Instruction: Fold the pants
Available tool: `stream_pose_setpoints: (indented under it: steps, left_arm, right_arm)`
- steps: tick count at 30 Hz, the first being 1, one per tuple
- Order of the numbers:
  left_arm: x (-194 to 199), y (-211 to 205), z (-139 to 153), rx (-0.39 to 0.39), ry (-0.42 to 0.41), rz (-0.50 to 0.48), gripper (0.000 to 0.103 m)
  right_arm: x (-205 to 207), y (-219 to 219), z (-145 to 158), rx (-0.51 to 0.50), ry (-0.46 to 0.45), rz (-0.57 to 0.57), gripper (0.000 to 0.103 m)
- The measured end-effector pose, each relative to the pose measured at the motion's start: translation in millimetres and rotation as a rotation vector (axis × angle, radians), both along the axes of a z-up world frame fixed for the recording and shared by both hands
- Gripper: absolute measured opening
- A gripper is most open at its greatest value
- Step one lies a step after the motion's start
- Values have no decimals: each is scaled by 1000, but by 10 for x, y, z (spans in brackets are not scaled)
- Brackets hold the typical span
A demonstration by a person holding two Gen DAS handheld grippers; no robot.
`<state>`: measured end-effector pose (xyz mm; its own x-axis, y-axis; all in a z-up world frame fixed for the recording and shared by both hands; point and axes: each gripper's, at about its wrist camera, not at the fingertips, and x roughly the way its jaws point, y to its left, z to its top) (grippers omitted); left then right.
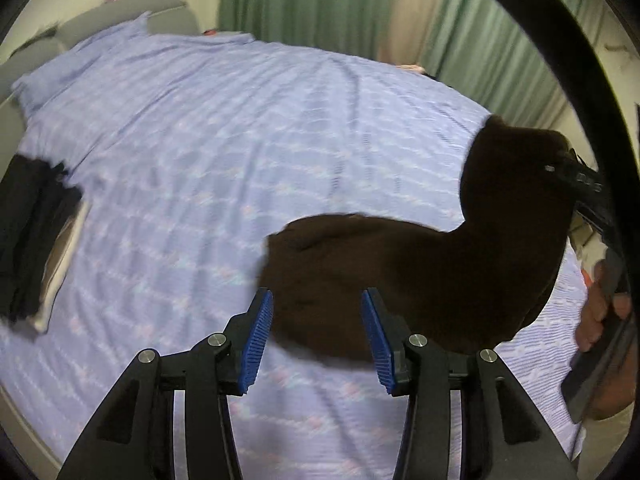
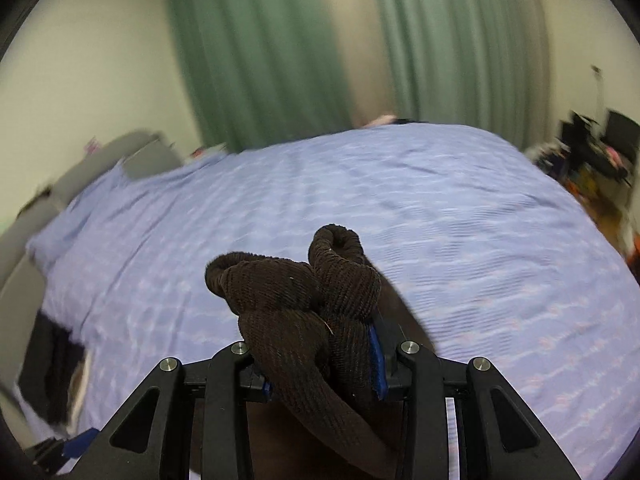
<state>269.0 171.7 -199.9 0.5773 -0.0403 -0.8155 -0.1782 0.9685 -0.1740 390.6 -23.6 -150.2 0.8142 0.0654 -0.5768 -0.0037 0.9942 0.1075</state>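
Our right gripper (image 2: 320, 356) clamps a bunched fold of the brown pants (image 1: 420, 280), which drape over the blue bedspread (image 1: 240, 140), while our left gripper (image 1: 317, 336) hovers open beside them.

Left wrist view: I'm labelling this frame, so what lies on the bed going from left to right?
Dark folded stack at the left edge → bare blue bedspread → brown pants → right gripper shut on the pants' raised end.

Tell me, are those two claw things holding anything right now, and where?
The right gripper clamps a bunched edge of the brown pants. The left gripper is open, holding nothing.
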Motion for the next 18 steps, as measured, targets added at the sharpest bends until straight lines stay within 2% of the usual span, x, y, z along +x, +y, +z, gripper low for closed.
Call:
stream_pose_setpoints:
  steps: [6,8,9,11,13,17,18]
  left_arm:
    - [-239,473,-151,11,3,91,45]
    - [-196,664,-172,17,11,109,46]
    - [-214,723,-192,25,15,121,47]
    - [-245,759,-280,41,15,138,59]
    - [-267,817,-292,62,9,157,63]
    - [-296,901,-218,99,-2,195,71]
    - [-300,920,-177,112,-8,209,73]
  right_arm:
    - [-16,980,-608,-93,116,199,36]
    - [-48,1219,-802,-130,160,250,36]
    - [-65,1261,-864,-147,170,262,36]
    - [-130,1407,-1046,-208,192,293,38]
    - [-187,1465,-1162,-233,207,311,41]
    - [-231,1454,-1239,-231,264,365,45]
    - [-229,1449,-1234,-231,266,372,52]
